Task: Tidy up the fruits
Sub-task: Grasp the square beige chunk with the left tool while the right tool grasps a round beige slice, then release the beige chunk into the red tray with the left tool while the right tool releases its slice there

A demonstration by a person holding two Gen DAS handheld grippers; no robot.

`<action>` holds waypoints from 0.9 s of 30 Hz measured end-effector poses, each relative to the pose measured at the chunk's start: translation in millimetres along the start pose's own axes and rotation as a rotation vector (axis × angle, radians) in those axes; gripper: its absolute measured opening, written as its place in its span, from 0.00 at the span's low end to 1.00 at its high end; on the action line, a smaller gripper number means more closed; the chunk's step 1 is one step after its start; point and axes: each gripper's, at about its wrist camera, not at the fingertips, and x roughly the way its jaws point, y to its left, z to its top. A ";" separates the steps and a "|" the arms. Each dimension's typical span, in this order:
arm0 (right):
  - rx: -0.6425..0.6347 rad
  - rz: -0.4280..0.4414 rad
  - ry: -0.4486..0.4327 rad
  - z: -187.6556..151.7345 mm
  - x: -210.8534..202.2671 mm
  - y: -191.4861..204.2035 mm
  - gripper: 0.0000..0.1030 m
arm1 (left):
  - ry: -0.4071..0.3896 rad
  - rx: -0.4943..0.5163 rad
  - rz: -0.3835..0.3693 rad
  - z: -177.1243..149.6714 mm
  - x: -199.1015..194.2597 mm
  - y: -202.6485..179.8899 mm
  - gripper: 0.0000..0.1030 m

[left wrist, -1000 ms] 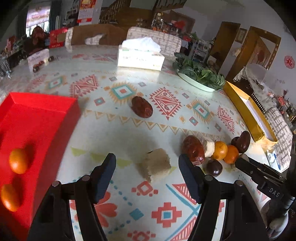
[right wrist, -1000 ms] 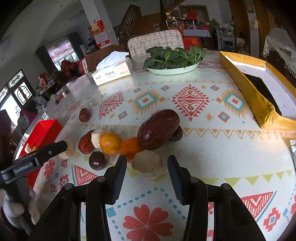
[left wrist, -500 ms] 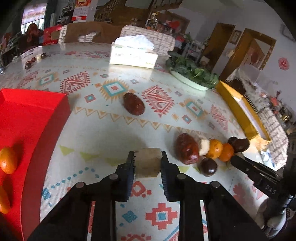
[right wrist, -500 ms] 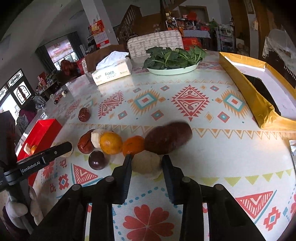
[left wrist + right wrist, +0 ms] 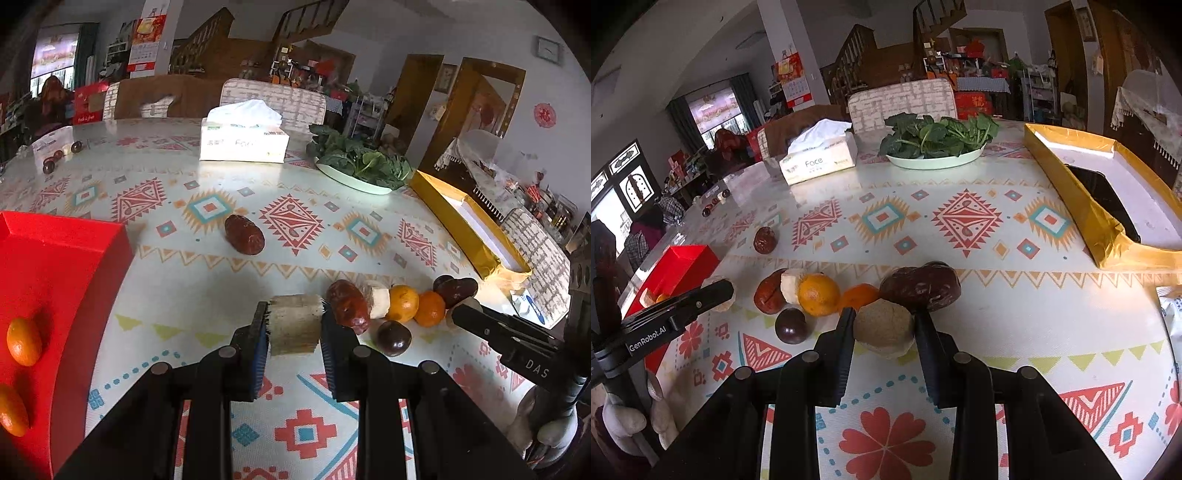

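My left gripper [image 5: 293, 326] is shut on a pale beige cut chunk [image 5: 294, 328] and holds it just above the patterned table. My right gripper [image 5: 884, 328] is shut on a rounded beige piece [image 5: 884, 327]. Behind it lies a cluster: a large dark red fruit [image 5: 921, 286], two oranges [image 5: 819, 294], a red-brown fruit [image 5: 767, 291], a white piece [image 5: 790, 285] and a dark plum [image 5: 791, 325]. A lone red-brown fruit [image 5: 244, 234] lies mid-table. The red tray [image 5: 55, 295] at left holds two oranges [image 5: 24, 341].
A tissue box [image 5: 243, 142] and a plate of greens [image 5: 356, 166] stand at the back. A gold-edged box [image 5: 1108, 199] lies along the right side. Small dark fruits [image 5: 50, 164] sit at the far left edge. The right gripper shows in the left wrist view [image 5: 506, 332].
Both grippers closed from open onto their beige pieces and lifted them slightly. The large dark red fruit rolled from upright onto its side behind the right gripper.
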 end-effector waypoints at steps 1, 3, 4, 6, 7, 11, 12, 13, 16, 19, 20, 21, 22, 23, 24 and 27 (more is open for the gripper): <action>0.000 -0.001 -0.002 0.1 -0.3 0.0 0.35 | -0.003 -0.003 0.001 -0.2 -0.3 0.7 0.24; 0.000 -0.002 -0.004 -0.1 -0.9 0.0 0.35 | -0.009 -0.007 0.006 -0.5 -1.4 1.6 0.24; 0.001 -0.003 -0.007 -0.2 -1.6 -0.2 0.35 | -0.014 -0.007 0.011 -0.7 -2.3 1.6 0.24; 0.002 -0.005 -0.014 -0.3 -3.2 -0.4 0.35 | -0.023 -0.006 0.021 -0.9 -3.5 1.1 0.24; 0.003 -0.007 -0.017 -0.3 -3.8 -0.5 0.35 | -0.027 -0.005 0.027 -0.9 -4.8 0.9 0.24; 0.001 -0.017 -0.024 -0.8 -5.5 0.1 0.35 | -0.048 0.011 0.048 -0.9 -8.9 -2.0 0.24; -0.001 -0.019 -0.027 -0.9 -6.1 0.7 0.35 | -0.058 0.016 0.053 -0.5 -10.8 -3.4 0.24; -0.002 -0.020 -0.029 -0.7 -6.5 0.6 0.35 | -0.063 0.021 0.055 -0.3 -12.4 -4.4 0.24; 0.002 -0.023 -0.030 -0.1 -6.1 0.0 0.35 | -0.093 0.033 0.053 -2.9 -29.5 -8.8 0.24; 0.010 -0.023 -0.023 0.2 -4.4 -1.3 0.35 | -0.125 0.046 0.041 -7.9 -54.0 -10.5 0.24; 0.006 -0.024 -0.023 0.2 -4.2 -0.6 0.35 | -0.141 0.057 0.043 -10.1 -67.1 -9.7 0.24; 0.000 -0.028 -0.023 0.1 -4.6 0.3 0.35 | -0.152 0.063 0.046 -11.5 -76.6 -9.1 0.24; -0.008 -0.032 -0.022 0.1 -5.6 2.3 0.35 | -0.163 0.067 0.051 -12.8 -85.8 -7.5 0.24; -0.014 -0.030 -0.023 0.1 -8.1 4.6 0.35 | -0.176 0.069 0.058 -14.3 -96.8 -4.2 0.24; -0.014 -0.023 -0.027 0.3 -11.2 6.5 0.35 | -0.192 0.067 0.067 -15.8 -109.0 0.8 0.24; -0.003 0.037 -0.040 3.0 -26.8 16.7 0.35 | -0.226 0.050 0.097 -19.0 -137.6 19.4 0.24</action>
